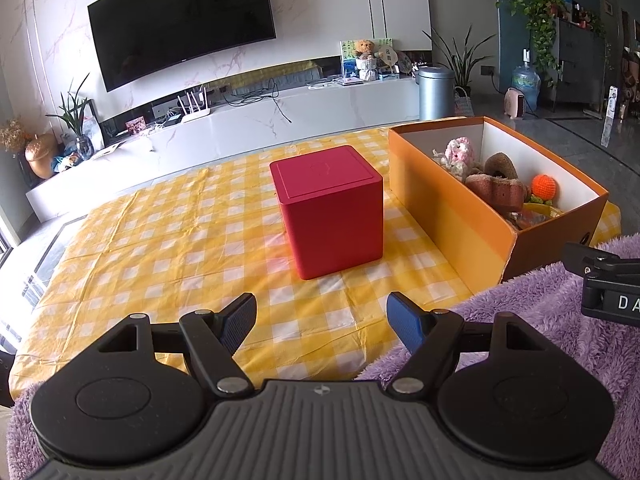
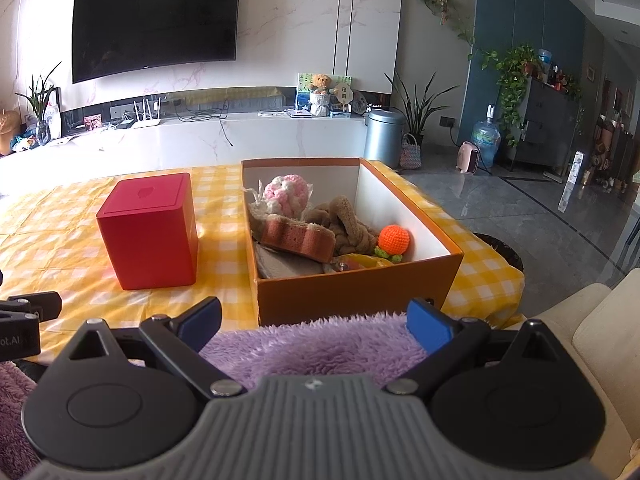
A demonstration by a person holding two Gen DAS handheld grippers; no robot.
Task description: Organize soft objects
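Left wrist view: left gripper (image 1: 321, 322) is spread wide, nothing between its fingers, only bare yellow checked cloth of the table (image 1: 160, 248) under the gap. Red cube box (image 1: 328, 210) stands straight ahead of it, lid on, free cloth on all sides. Orange box (image 1: 456, 200) sits ahead and to the right, apart from the red cube by a strip of cloth, its long wall running away from the gripper. Soft toys inside: pink crochet ball (image 1: 459, 151), brown plush (image 1: 498, 184), orange crochet ball (image 1: 544, 186). Purple fluffy blanket (image 1: 532, 312) lies to the right of the gripper, reaching up to the orange box's near corner. Wide open table to the left, out to the cloth edge. The right gripper's body shows at the far right edge.

Right wrist view: right gripper (image 2: 316, 322) is spread wide too, released; purple fluffy blanket lies under and between its fingers, pads not pressing it. Orange box stands just ahead, its near wall just behind the blanket's far edge. Red cube box is ahead left, clear cloth around it. Table edge drops off to the right, past the box.
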